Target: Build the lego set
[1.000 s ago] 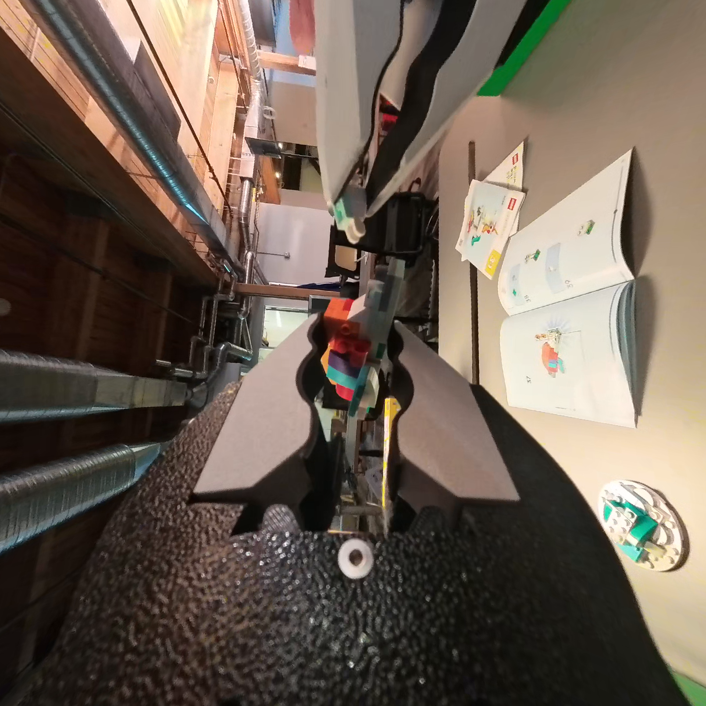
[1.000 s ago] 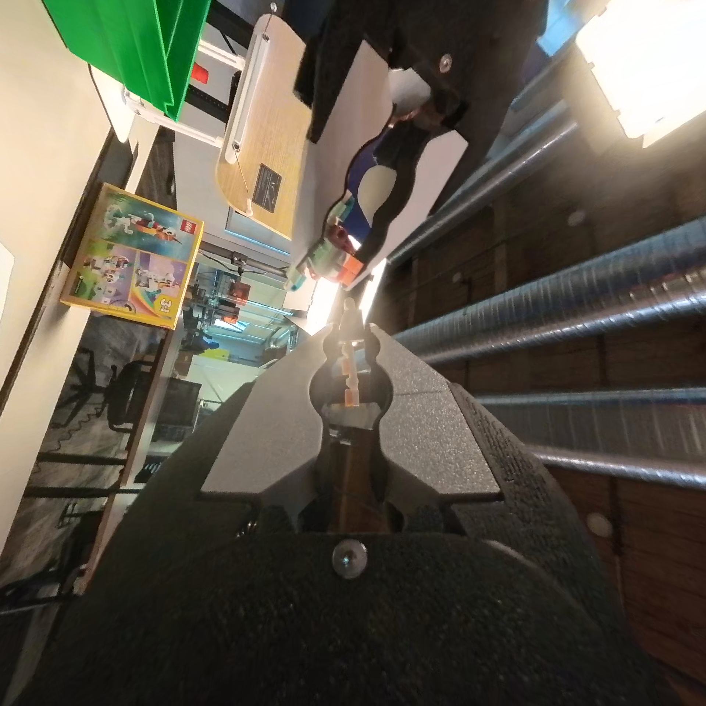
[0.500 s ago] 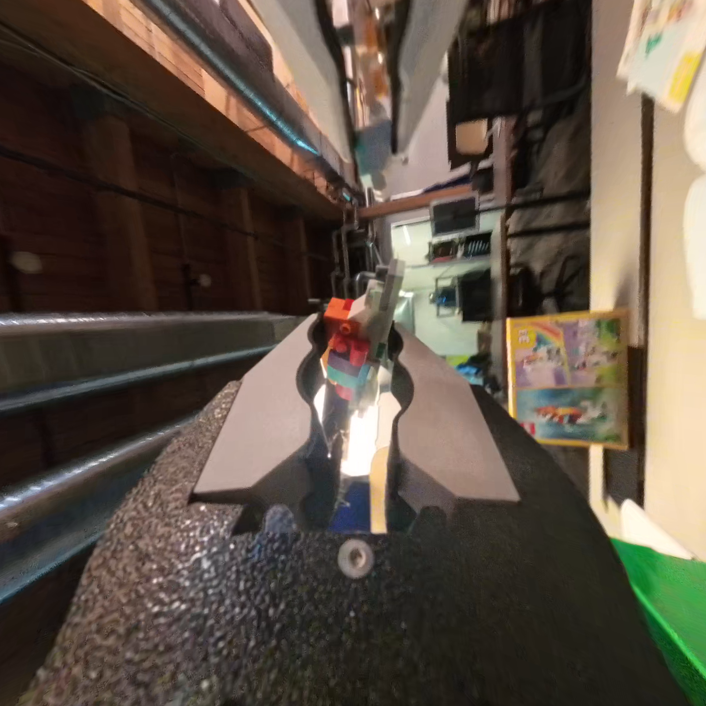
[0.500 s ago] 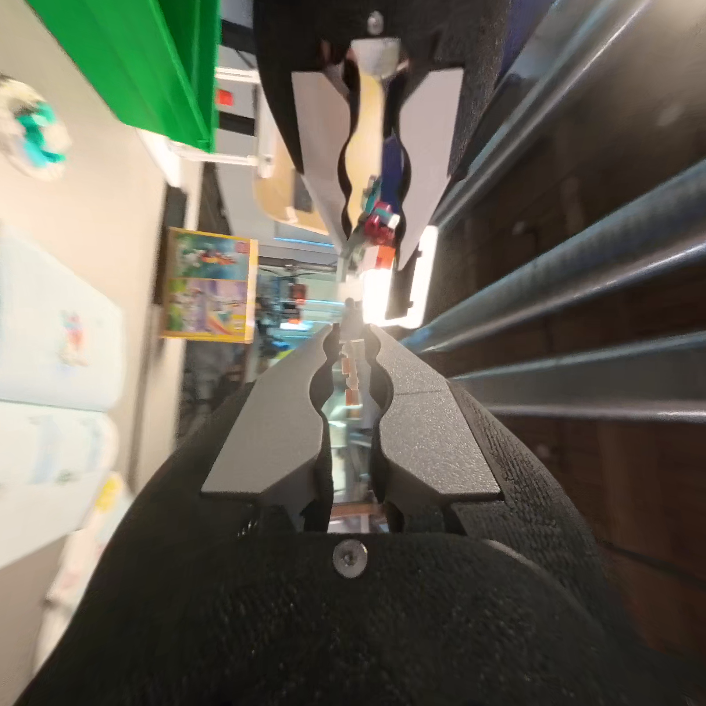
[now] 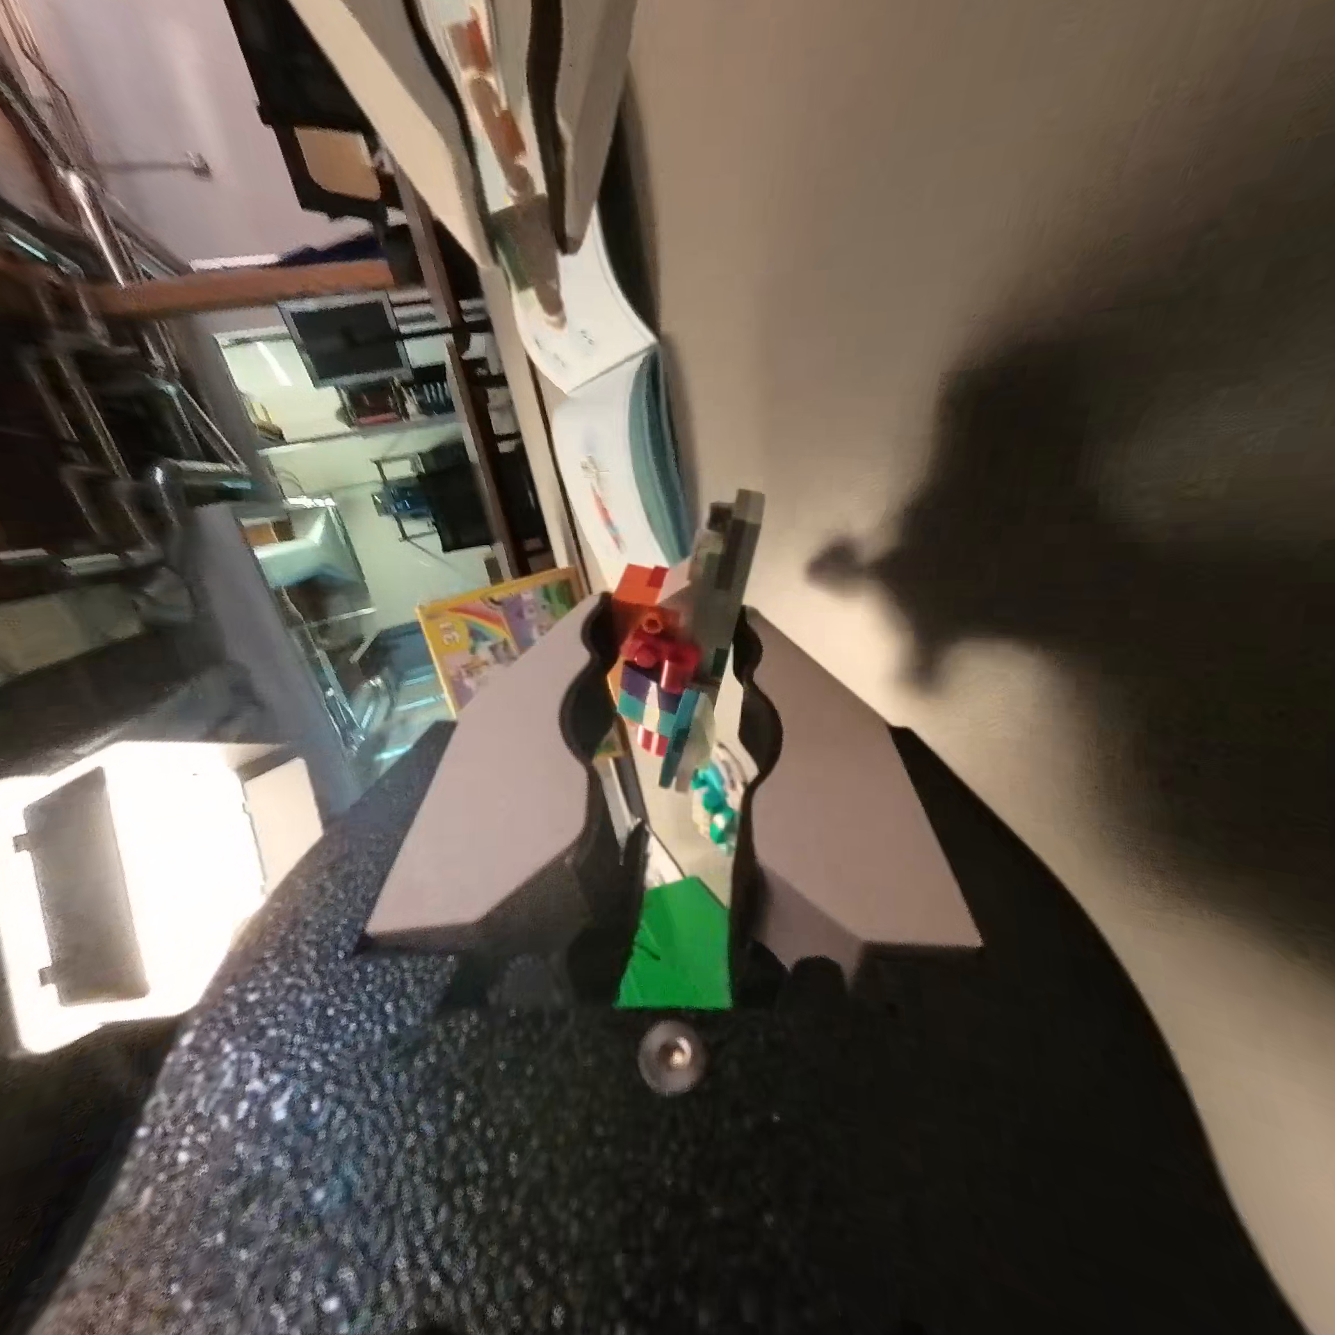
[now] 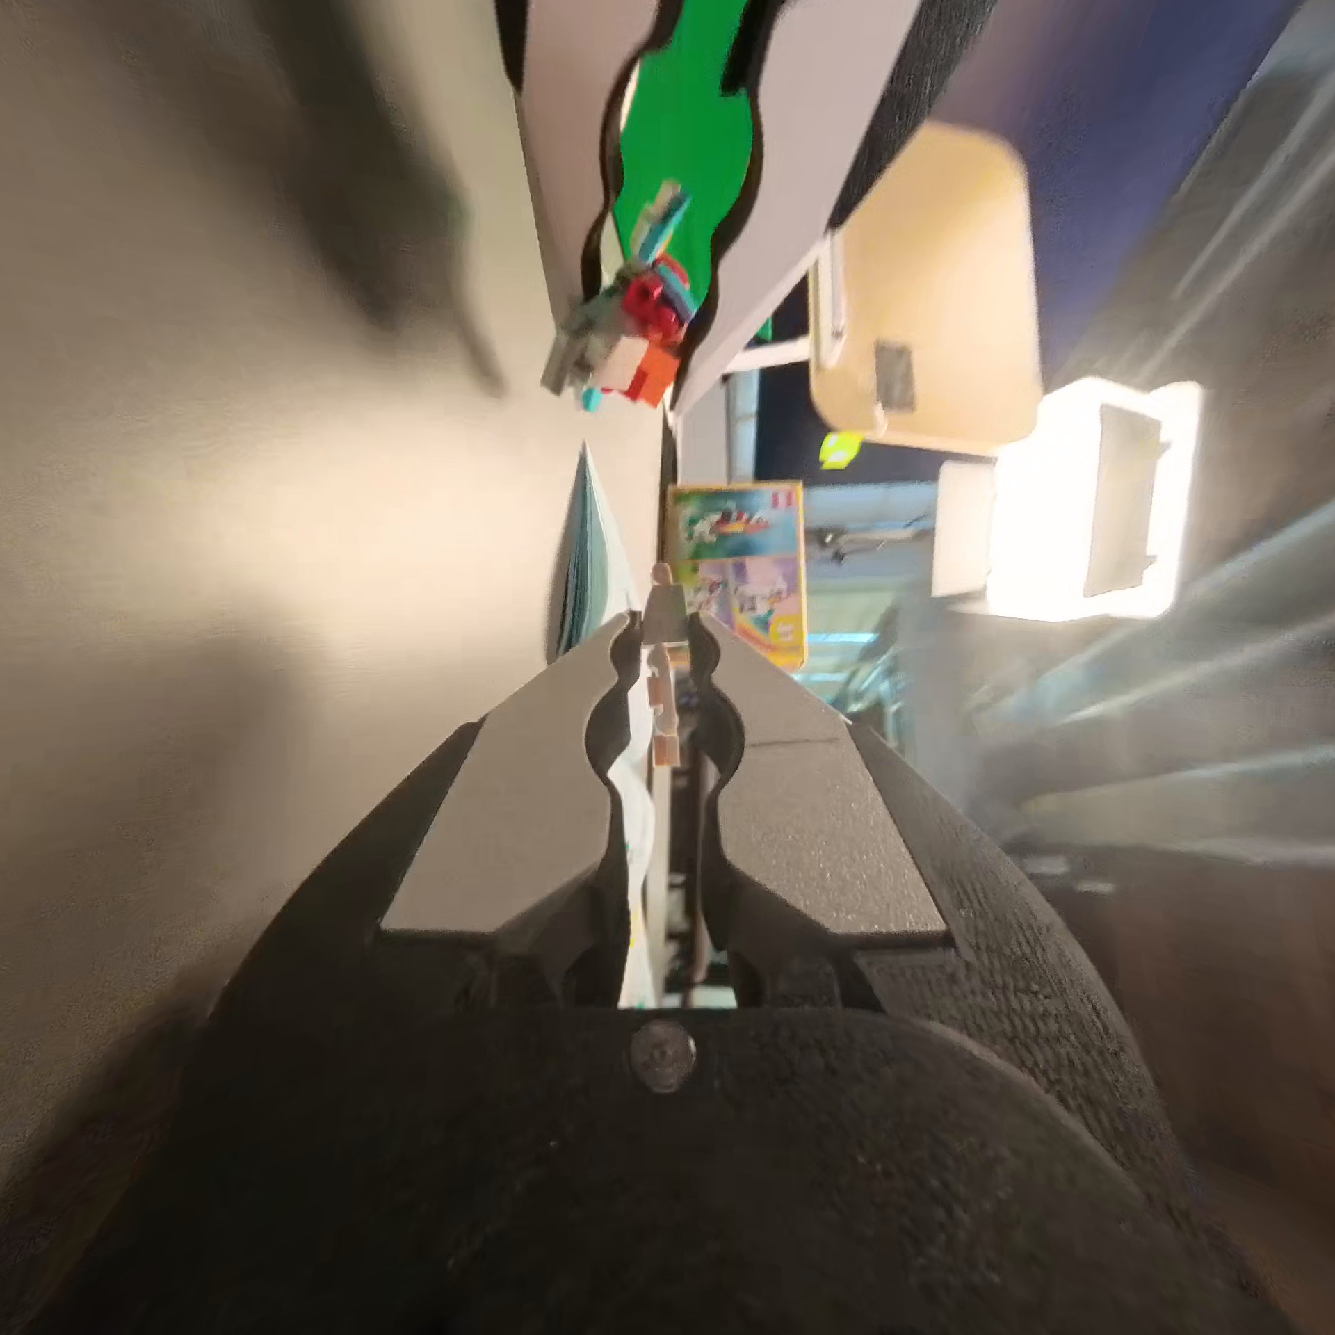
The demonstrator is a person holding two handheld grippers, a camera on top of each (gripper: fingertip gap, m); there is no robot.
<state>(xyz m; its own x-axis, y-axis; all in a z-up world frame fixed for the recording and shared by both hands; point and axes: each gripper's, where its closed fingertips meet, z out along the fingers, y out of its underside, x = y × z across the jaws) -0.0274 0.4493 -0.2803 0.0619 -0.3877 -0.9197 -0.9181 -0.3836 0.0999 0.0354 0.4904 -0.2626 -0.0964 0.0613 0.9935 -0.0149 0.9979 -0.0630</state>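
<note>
My left gripper (image 5: 668, 632) is shut on a small lego model (image 5: 664, 672) of orange, red, purple, teal and grey bricks that sticks out past the fingertips. My right gripper (image 6: 662, 623) is shut on a thin grey piece (image 6: 663, 599) with a pale and orange chain behind it. The two grippers face each other with a gap between them. The left gripper (image 6: 618, 379) with the model (image 6: 636, 339) shows at the top of the right wrist view. The right gripper (image 5: 531, 242) shows blurred at the top of the left wrist view.
The beige table (image 5: 939, 289) lies close along one side. On it lie an open instruction booklet (image 5: 614, 404), a round white plate with teal bricks (image 5: 715, 802) and a green bin (image 5: 675, 946). A yellow lego box (image 6: 737, 571) stands at the table's edge. A bright lamp (image 6: 1069, 498) shines nearby. My right fingertips sit around 8 cm from my left ones.
Both views have swung round and come closer to the table, which now fills one side. Both grippers stay shut on the same pieces and still face each other.
</note>
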